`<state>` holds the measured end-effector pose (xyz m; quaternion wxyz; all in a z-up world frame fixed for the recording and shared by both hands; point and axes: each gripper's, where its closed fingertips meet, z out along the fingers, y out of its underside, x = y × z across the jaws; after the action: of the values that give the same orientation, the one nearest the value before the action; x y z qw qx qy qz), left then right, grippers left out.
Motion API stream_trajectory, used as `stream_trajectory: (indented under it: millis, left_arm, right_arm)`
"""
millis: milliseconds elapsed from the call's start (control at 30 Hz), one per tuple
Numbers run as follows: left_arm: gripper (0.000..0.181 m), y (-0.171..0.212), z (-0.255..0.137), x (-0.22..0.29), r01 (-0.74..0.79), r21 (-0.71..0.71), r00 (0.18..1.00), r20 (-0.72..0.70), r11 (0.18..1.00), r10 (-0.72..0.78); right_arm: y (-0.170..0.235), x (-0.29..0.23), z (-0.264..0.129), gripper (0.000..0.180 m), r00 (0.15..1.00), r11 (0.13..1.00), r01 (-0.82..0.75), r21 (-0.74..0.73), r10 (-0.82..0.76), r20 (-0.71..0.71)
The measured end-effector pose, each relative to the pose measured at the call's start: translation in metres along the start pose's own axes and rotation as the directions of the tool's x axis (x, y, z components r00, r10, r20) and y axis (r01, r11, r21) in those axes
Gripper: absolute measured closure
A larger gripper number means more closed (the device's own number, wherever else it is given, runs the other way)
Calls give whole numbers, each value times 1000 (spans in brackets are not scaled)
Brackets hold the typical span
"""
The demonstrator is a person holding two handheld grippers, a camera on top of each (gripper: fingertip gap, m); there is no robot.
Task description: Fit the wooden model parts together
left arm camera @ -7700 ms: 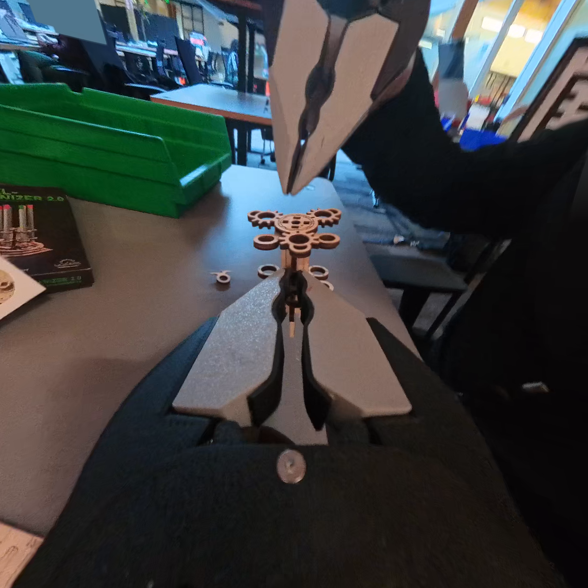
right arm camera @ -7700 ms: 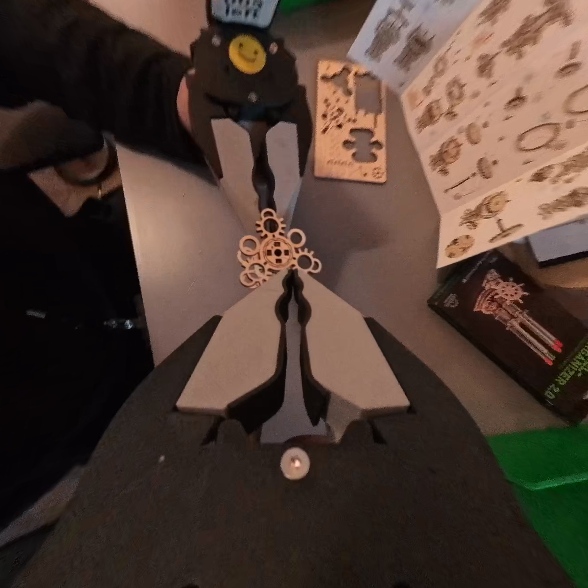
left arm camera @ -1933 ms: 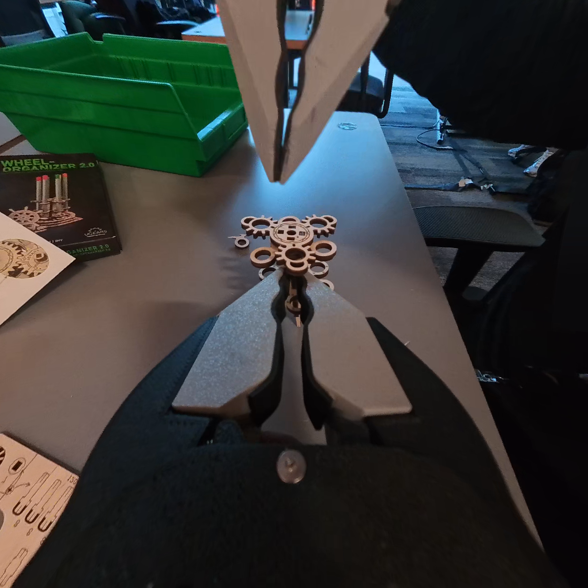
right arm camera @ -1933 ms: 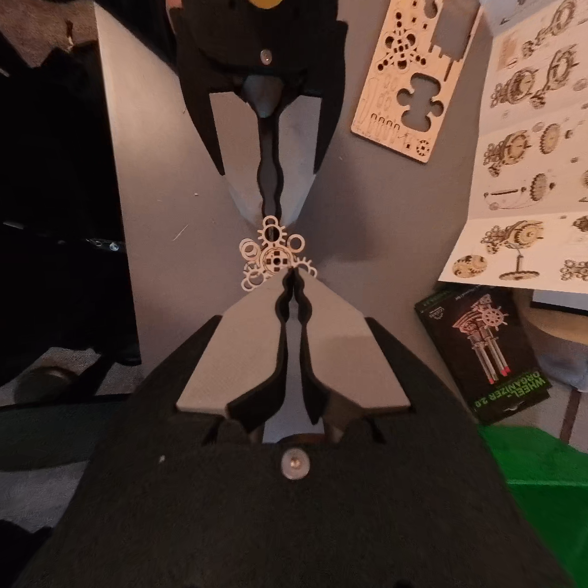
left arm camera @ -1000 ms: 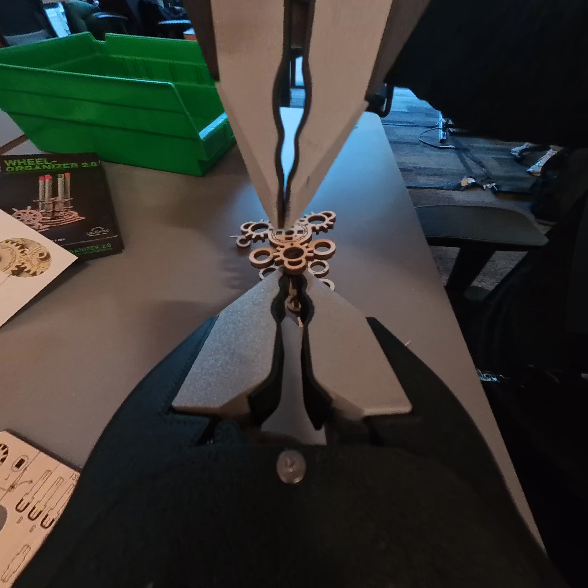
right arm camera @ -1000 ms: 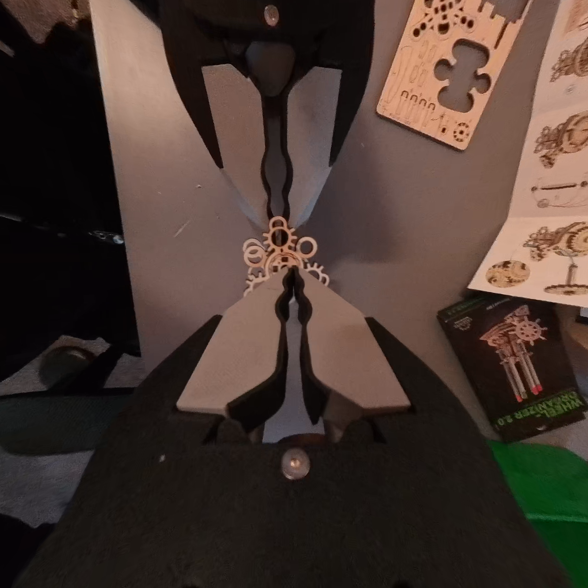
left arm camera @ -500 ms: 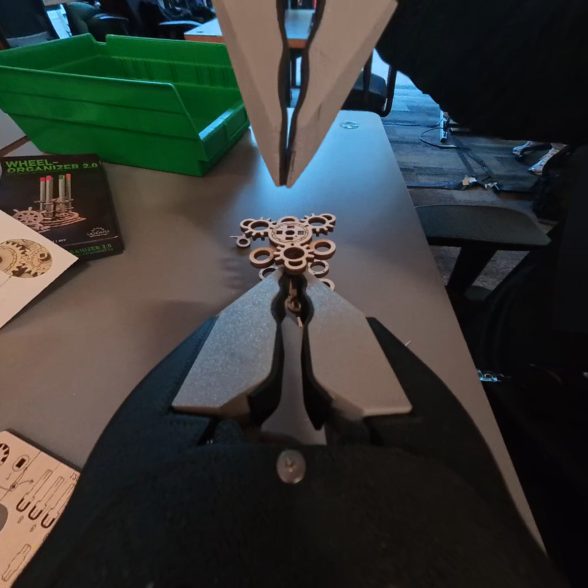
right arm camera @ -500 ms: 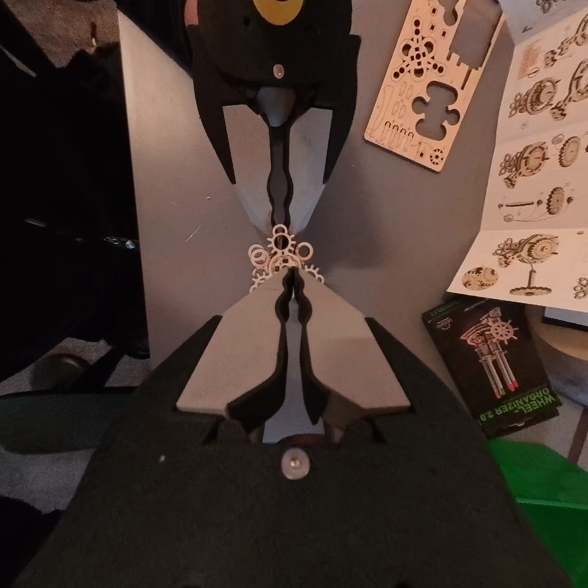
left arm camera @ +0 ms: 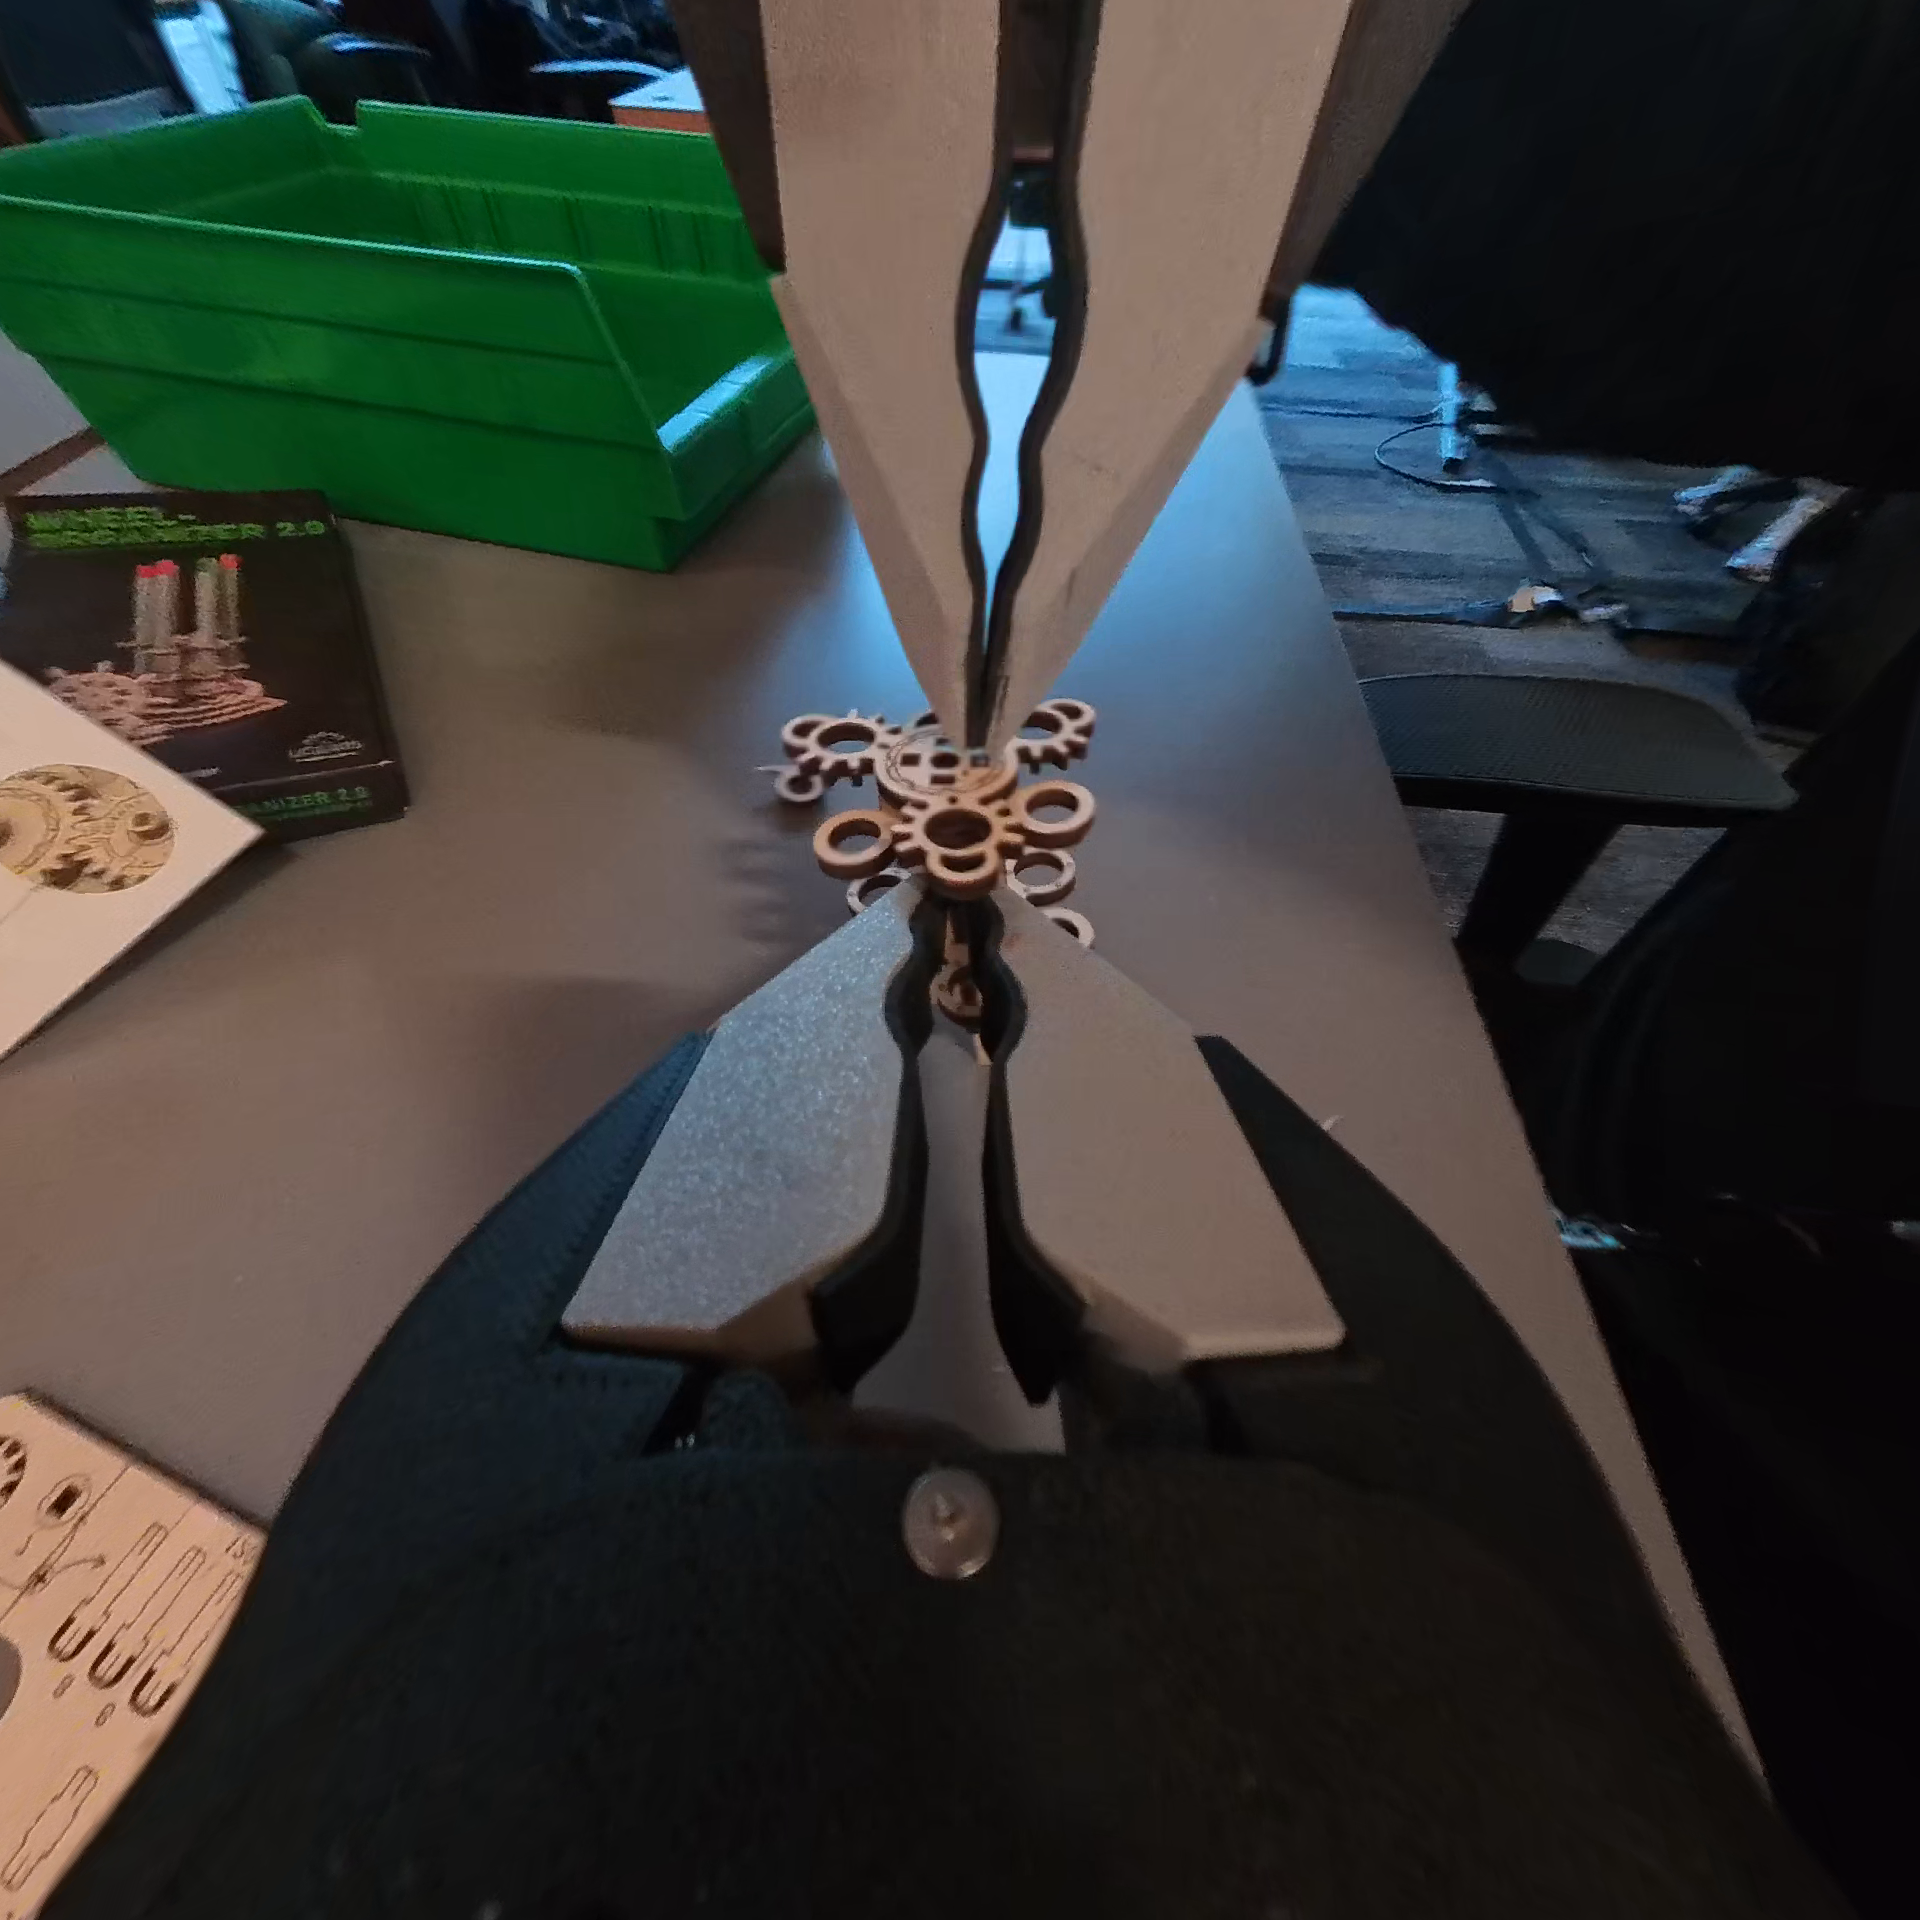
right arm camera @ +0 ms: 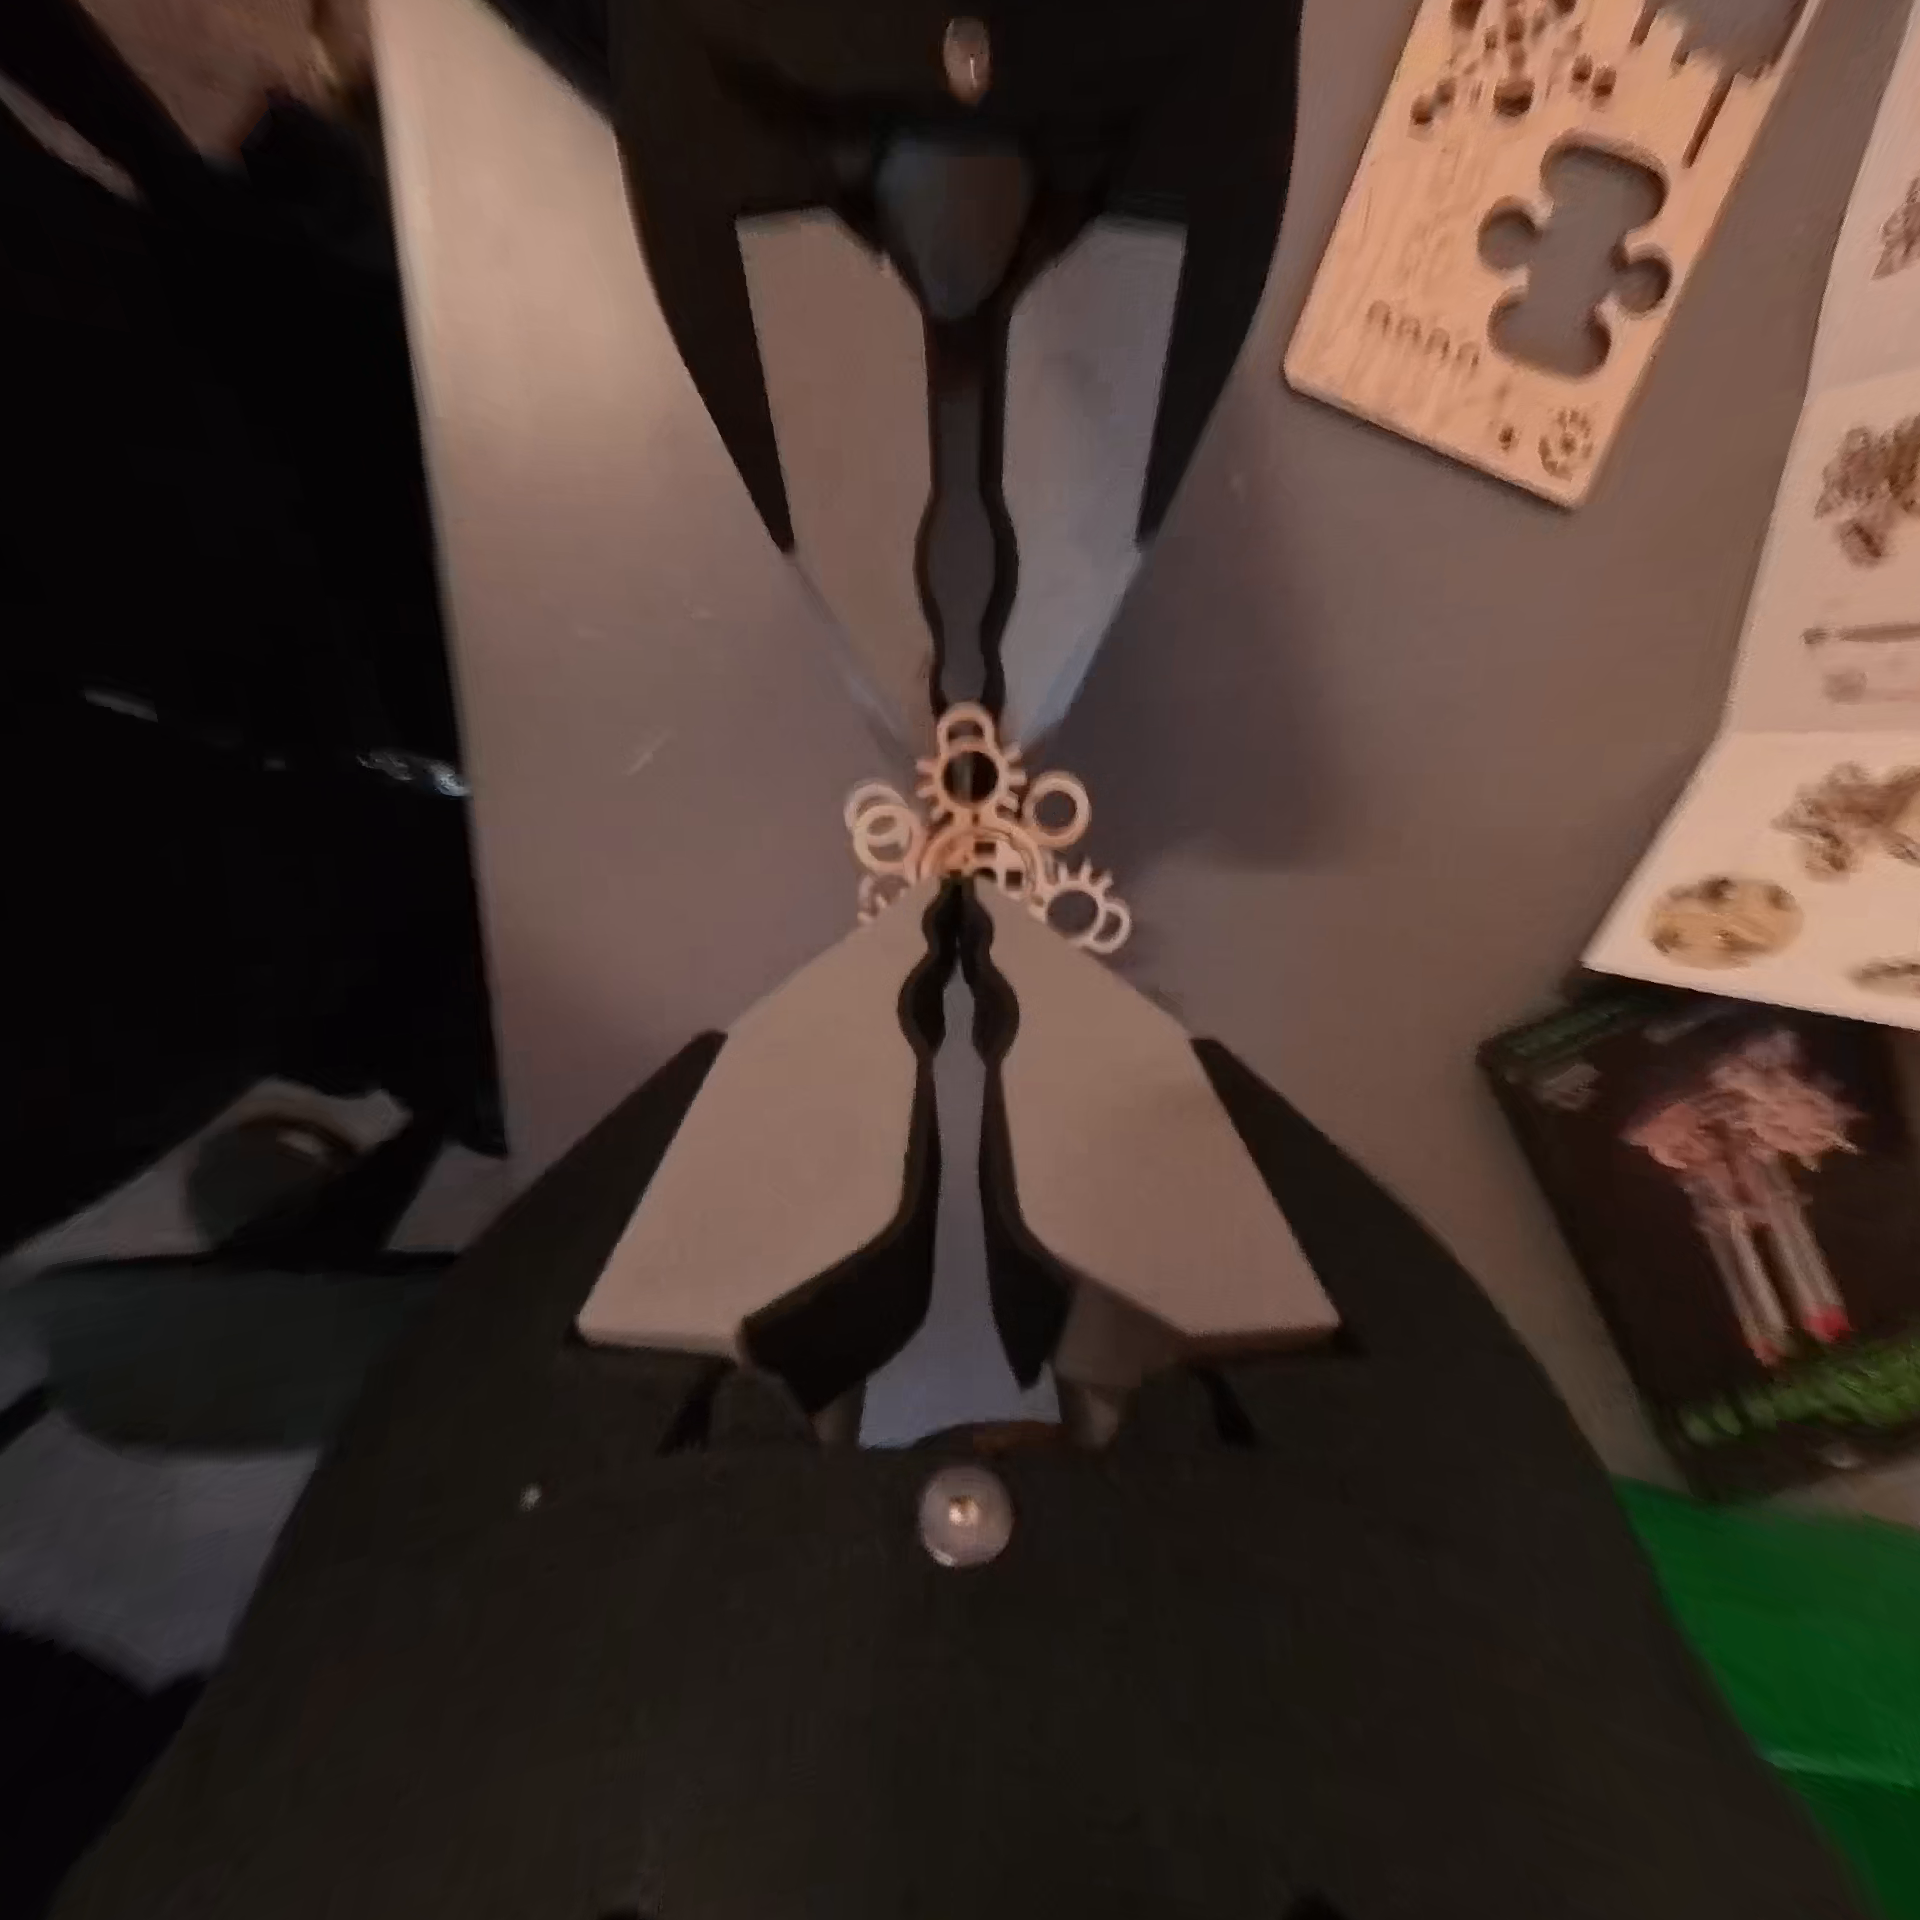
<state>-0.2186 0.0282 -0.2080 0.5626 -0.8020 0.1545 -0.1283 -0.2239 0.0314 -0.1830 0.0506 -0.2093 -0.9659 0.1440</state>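
Above grey table (left arm camera: 468, 1039), ring-lobed wooden gear cluster (left arm camera: 951, 821) clamped in left gripper (left arm camera: 961, 914); right gripper (right arm camera: 961, 899) closed.

We see a green bin (left arm camera: 416, 343) at the grey worktop's (left arm camera: 468, 1039) far edge, a dark box (left arm camera: 208, 655) beside it, near an instruction sheet (left arm camera: 94, 842).

Left gripper (left arm camera: 961, 925) clamped on wooden gear assembly (left arm camera: 951, 805), right gripper (left arm camera: 977, 727) tips closed atop it, over grey table (left arm camera: 436, 1039).
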Motion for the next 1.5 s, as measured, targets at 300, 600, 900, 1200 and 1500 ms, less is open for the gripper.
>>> stream_trajectory:
  millis: [300,600,900,1200,1500]
  left_arm:
    - [180,0,0,2,-5,1,1000,-9,1000,5]
    - [180,0,0,1,-2,0,1000,-10,1000,2]
    - [180,0,-1,1,-8,1,1000,-4,1000,8]
    - [179,1,-2,-1,2,2,1000,9,1000,-2]
    - [179,1,-2,3,-13,0,1000,1,1000,13]
  right_arm:
    - [-8,4,-1,180,999,1000,10,-1,-10,-41]
    - [-15,7,-11,180,999,999,27,28,-26,-45]
    - [-21,5,-17,180,998,999,33,37,-31,-56]
    - [-17,4,-10,180,998,1000,27,10,-26,-49]
    - [-12,3,7,180,1000,999,19,-42,-20,-11]
